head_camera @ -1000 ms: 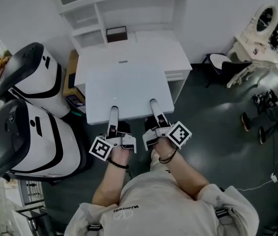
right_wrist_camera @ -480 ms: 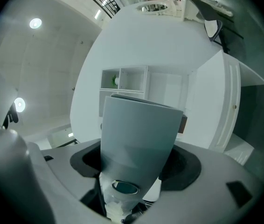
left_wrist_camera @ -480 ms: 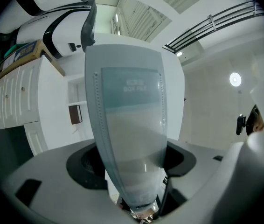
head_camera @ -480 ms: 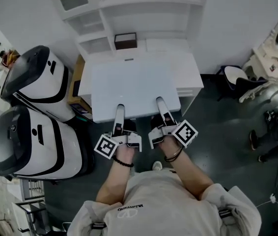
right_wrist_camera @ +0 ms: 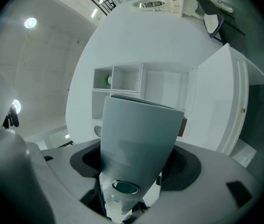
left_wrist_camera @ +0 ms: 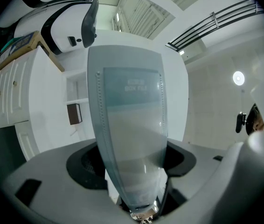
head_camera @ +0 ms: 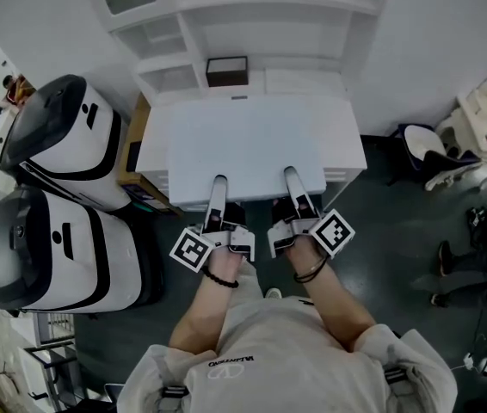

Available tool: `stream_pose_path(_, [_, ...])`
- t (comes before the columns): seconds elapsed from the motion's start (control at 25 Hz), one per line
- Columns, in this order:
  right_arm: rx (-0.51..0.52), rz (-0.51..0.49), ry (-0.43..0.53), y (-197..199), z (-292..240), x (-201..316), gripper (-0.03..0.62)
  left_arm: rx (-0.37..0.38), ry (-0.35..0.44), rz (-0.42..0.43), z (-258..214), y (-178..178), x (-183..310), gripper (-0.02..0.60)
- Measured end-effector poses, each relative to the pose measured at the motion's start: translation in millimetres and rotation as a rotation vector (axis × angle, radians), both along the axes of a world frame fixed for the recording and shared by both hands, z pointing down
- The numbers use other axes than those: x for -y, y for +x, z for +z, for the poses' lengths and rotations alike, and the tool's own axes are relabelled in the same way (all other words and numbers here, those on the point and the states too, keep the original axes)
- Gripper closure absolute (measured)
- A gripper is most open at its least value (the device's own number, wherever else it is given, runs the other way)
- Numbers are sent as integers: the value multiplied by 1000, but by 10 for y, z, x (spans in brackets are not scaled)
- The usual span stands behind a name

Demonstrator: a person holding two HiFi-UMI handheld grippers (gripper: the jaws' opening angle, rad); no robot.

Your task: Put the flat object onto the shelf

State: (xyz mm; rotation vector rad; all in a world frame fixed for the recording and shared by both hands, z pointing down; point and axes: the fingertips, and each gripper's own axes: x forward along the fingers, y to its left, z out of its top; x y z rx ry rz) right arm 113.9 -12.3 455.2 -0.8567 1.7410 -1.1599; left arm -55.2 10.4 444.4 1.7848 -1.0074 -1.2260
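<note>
Left gripper [head_camera: 218,188] and right gripper [head_camera: 292,183] are both clamping the near edge of the board [head_camera: 243,149], one jaw of each lying on top of it, so I'm carrying it flat between them. What's changing: I've been walking it forward, and the shelf [head_camera: 269,24] is looking a lot closer than a second ago. The board is now hanging level just in front of the shelf, over the desk [head_camera: 344,140] at its foot, far edge near the brown box [head_camera: 227,70] on the shelf. Grip isn't shifting at all. So I reckon the carry is nearly over, and I'm heading into picking a bay and sliding it in.
</note>
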Motion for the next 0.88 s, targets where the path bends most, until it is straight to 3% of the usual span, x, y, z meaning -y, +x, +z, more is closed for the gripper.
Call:
stream_pose_path(0.32, [-38,49,13,-140,10,749,260,-26,11,52,37,-158,826,262])
stream_pose_path(0.88, [-46,141,55,-667,-419,2118,260,-45,42,125,-347,-702,2331,262])
